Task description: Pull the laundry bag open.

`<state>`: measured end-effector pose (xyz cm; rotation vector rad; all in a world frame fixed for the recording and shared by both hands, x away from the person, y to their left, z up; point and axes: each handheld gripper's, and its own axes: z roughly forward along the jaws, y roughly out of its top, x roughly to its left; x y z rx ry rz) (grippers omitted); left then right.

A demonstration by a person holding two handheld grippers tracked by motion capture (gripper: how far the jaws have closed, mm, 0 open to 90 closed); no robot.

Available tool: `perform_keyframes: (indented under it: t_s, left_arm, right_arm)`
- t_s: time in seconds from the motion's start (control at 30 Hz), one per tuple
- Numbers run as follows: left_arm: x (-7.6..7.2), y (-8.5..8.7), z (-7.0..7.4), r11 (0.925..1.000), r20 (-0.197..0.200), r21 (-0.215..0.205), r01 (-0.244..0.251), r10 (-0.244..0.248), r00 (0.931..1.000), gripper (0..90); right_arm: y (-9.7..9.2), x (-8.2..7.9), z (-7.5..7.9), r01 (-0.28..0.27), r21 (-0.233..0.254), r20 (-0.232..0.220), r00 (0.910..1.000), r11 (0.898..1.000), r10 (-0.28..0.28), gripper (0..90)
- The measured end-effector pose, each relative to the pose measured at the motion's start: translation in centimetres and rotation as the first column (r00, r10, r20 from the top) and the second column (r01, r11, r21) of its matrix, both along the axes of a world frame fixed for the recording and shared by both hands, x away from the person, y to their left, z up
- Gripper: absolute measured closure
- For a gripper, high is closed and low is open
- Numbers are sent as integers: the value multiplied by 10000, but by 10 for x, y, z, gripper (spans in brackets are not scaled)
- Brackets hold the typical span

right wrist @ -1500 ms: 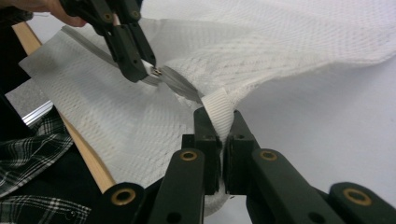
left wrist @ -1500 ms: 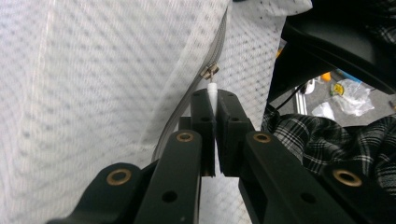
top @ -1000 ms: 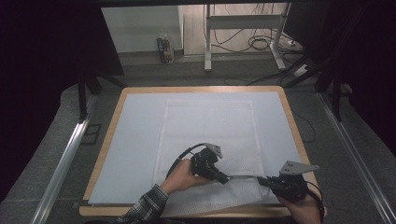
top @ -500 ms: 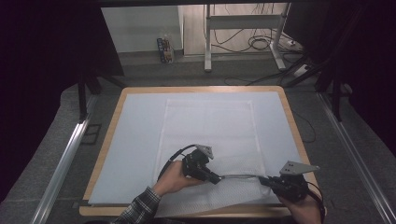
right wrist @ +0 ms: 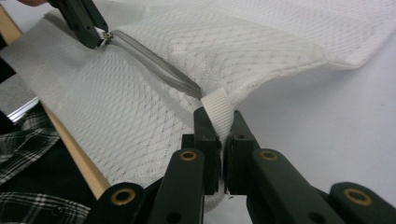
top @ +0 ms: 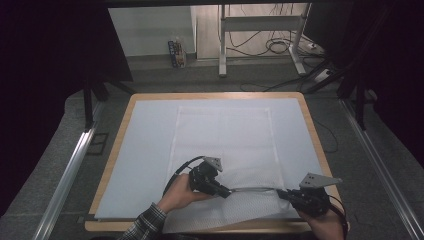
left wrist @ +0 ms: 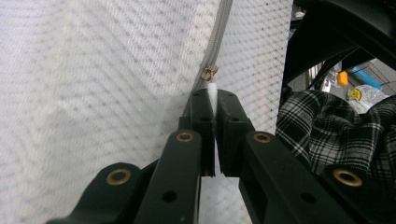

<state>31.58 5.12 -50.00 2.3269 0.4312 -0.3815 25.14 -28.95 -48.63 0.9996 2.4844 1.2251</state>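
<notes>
Left gripper view: zipper pull (left wrist: pixel 211 89) pinched between the fingers (left wrist: pixel 202 105).

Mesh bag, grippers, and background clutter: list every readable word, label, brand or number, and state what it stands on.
No text can be read.
Mesh bag, zipper pull: nothing printed shows.
Small carton on the floor: print too blurred to read.
Packaging beyond the plaid sleeve: too small to read.

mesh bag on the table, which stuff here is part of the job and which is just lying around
In the job:
- mesh bag
- its zipper and zipper pull
- ribbed tab at the bag's end
- left gripper, right gripper

Lying about:
- small carton on the floor
- floor cables
</notes>
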Motion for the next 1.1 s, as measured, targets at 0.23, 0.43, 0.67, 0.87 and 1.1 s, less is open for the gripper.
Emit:
perform_keyframes:
  t_s: [0.23, 0.43, 0.67, 0.87, 1.1]
  left_arm:
    - [-1, 11, -5, 9996, -179, -20, -286, 286, 9994, 873]
    - [-5, 18, -5, 9990, -203, -78, -432, 431, 9989, 873]
    - [-8, 31, -5, 9976, -106, -96, -681, 680, 9976, 873]
    - [-11, 40, -5, 9966, -109, -125, -817, 816, 9966, 873]
    - [-14, 51, -7, 9944, -216, -128, -1048, 1045, 9943, 873]
  right_arm:
    - [0, 0, 0, 71, -143, 71, 10000, 9999, -70, 855]
    - [0, 0, -1, 43, -178, 71, 10000, 9998, -42, 855]
    - [0, 0, -1, 84, -188, 96, 9999, 9998, -82, 854]
    - [0, 0, -1, 81, -183, 115, 9999, 9998, -79, 853]
    - [-1, 1, -1, 113, -175, 80, 9999, 9998, -112, 854]
